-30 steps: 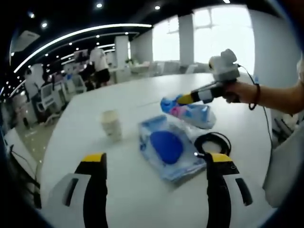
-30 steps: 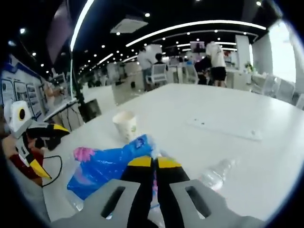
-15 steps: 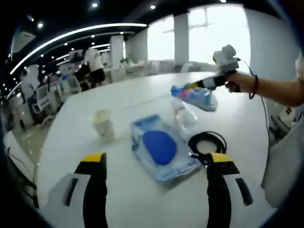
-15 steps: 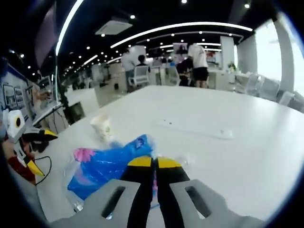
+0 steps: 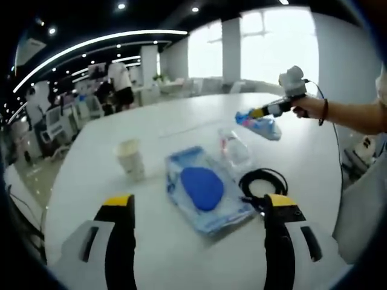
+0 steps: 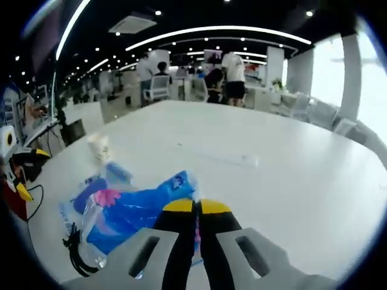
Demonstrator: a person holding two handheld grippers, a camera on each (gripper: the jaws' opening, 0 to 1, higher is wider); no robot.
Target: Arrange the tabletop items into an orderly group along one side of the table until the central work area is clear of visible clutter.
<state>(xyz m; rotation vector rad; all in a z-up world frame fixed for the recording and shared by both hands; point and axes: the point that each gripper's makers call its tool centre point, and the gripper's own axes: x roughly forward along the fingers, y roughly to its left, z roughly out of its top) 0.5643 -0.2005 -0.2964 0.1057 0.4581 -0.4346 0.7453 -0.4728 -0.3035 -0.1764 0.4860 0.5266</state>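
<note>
Holding wide and empty at the bottom of the left gripper view, the left gripper (image 5: pixel 193 208) hangs low over the white table (image 5: pixel 91 181). Just ahead of its jaws, toward twelve o'clock, lies a clear flat packet with a blue oval inside (image 5: pixel 204 188), its long axis running from about eleven o'clock to five o'clock. A coiled black cable (image 5: pixel 263 182) sits just beside the packet at two o'clock, close to the right-hand jaw. Beyond the packet a clear plastic bottle (image 5: pixel 234 148) lies on its side at one o'clock, and a paper cup (image 5: pixel 130 159) stands upright at eleven o'clock, apart from the packet.

Farther off at two o'clock, the right gripper (image 5: pixel 259 113) is held out over the table, jaws clamped on a blue and pink bag (image 5: pixel 261 124) that hangs clear of the surface. In the right gripper view the bag (image 6: pixel 136 208) spreads toward nine o'clock from the closed jaws of that gripper (image 6: pixel 195 208).

My judgement: the bag is being carried toward the far side, so the packet, cable, bottle and cup are left in the middle, and the left gripper is the nearer one to all four. The packet lies straight ahead of it.

No brand or writing can be read on any item.
</note>
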